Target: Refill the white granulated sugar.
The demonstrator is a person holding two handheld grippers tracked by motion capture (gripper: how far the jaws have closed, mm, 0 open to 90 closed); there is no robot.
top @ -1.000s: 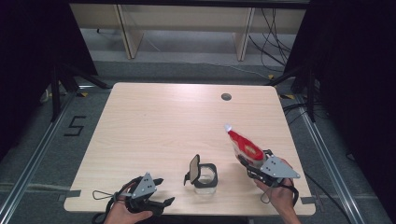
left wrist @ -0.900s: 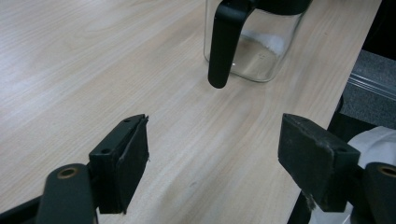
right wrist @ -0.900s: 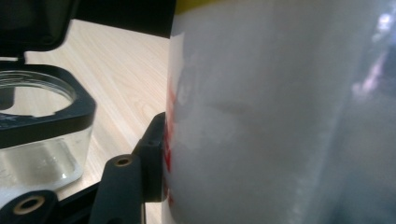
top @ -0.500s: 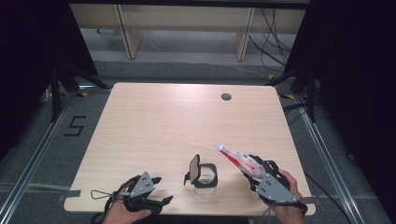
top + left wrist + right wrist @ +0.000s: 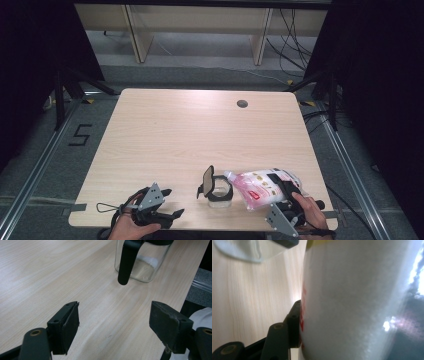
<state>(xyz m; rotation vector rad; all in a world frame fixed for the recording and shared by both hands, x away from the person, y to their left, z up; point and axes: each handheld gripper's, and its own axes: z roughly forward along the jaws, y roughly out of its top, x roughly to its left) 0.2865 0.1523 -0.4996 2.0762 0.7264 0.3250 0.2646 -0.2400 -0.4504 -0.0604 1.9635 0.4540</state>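
Right tool (image 5: 278,186) clamped on pink-white soft refill pouch (image 5: 257,186), spout at clear glass jar with black hinged lid (image 5: 218,189) near table (image 5: 200,130) front edge. Tip slowly, spout over mouth. Left tool (image 5: 167,214) apart, idle; could steady jar.

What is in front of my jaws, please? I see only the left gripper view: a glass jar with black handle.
Observer: In the high view, the right gripper holds a pink refill pouch tilted toward the jar.
Operator: Is the jar's lid closed?
Observer: No, the lid stands flipped up at the jar's left side.
Operator: Is the pouch gripped firmly?
Observer: The right gripper view shows one pad pressed against the pouch.
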